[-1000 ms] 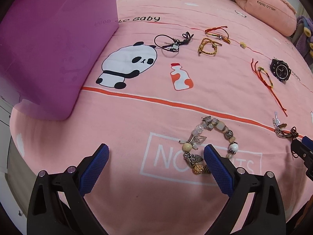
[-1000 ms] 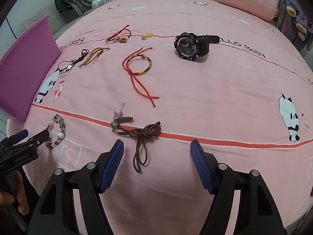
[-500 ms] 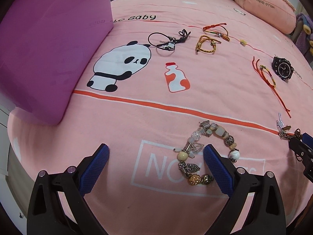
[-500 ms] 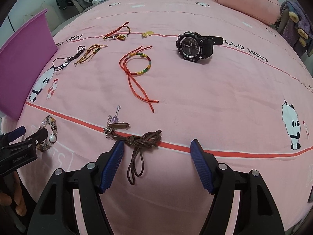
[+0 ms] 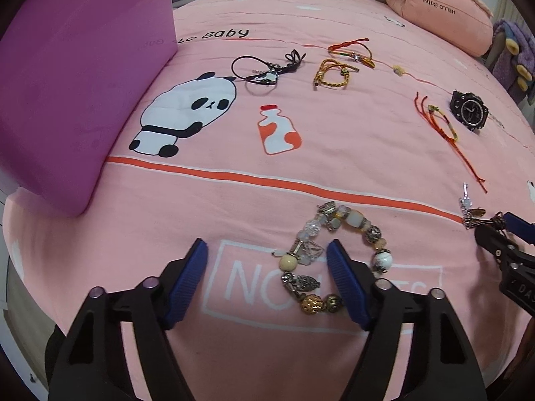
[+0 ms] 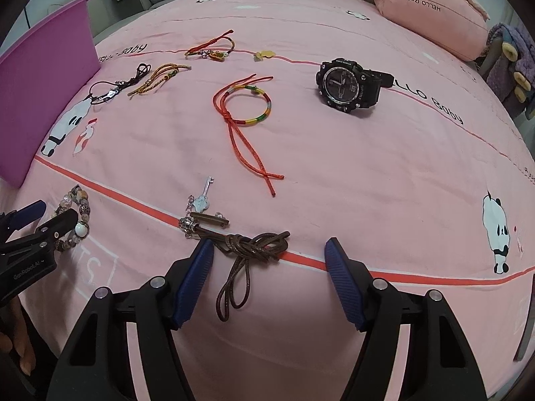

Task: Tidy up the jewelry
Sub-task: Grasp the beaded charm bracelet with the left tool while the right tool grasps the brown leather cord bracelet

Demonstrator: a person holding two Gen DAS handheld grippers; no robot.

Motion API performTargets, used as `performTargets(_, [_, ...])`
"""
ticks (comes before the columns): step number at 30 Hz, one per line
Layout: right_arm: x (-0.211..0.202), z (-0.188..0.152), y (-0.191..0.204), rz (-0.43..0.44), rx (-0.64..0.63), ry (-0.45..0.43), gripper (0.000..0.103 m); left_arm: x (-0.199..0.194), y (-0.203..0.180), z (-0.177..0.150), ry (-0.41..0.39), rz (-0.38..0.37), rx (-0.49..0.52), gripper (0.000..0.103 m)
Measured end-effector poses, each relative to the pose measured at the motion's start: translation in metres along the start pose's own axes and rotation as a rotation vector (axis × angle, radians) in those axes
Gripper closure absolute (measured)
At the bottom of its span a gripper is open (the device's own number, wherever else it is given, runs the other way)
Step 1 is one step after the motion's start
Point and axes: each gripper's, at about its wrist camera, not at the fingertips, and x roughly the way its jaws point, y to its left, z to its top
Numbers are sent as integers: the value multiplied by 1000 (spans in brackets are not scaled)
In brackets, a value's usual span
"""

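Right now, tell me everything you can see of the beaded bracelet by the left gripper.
The beaded bracelet is a closed loop of mixed beads: clear, cream, white, gold and silvery metal charms, one owl-shaped. It lies flat on the pink bedspread, over printed white lettering. The left gripper, jaws just closing, straddles its near-left side; whether the pads touch it is unclear.
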Motion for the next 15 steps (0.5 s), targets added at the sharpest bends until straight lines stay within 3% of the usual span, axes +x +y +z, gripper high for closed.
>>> performTargets(2, [1,0,0,3,3,3,37,-1,-3,0,0,-9,4,45])
performTargets(4, [2,1,1,7,0,3,40,-2,-6,0,2,-29,2,64])
performTargets(8, [2,1,11,22,-41,-7,62,-1,-13,-2,9,-40,0,75])
performTargets(11, [0,1,16,39,-53,-9,78,-2,-10,-1,17,-70,-18,93])
performTargets(13, [-3,1,16,59,-43,-7,91,-4,-8,-2,22,-82,-23,94])
performTargets(15, [-5,2,14,73,-28,-4,94,-6,-9,-3,26,-86,-22,94])
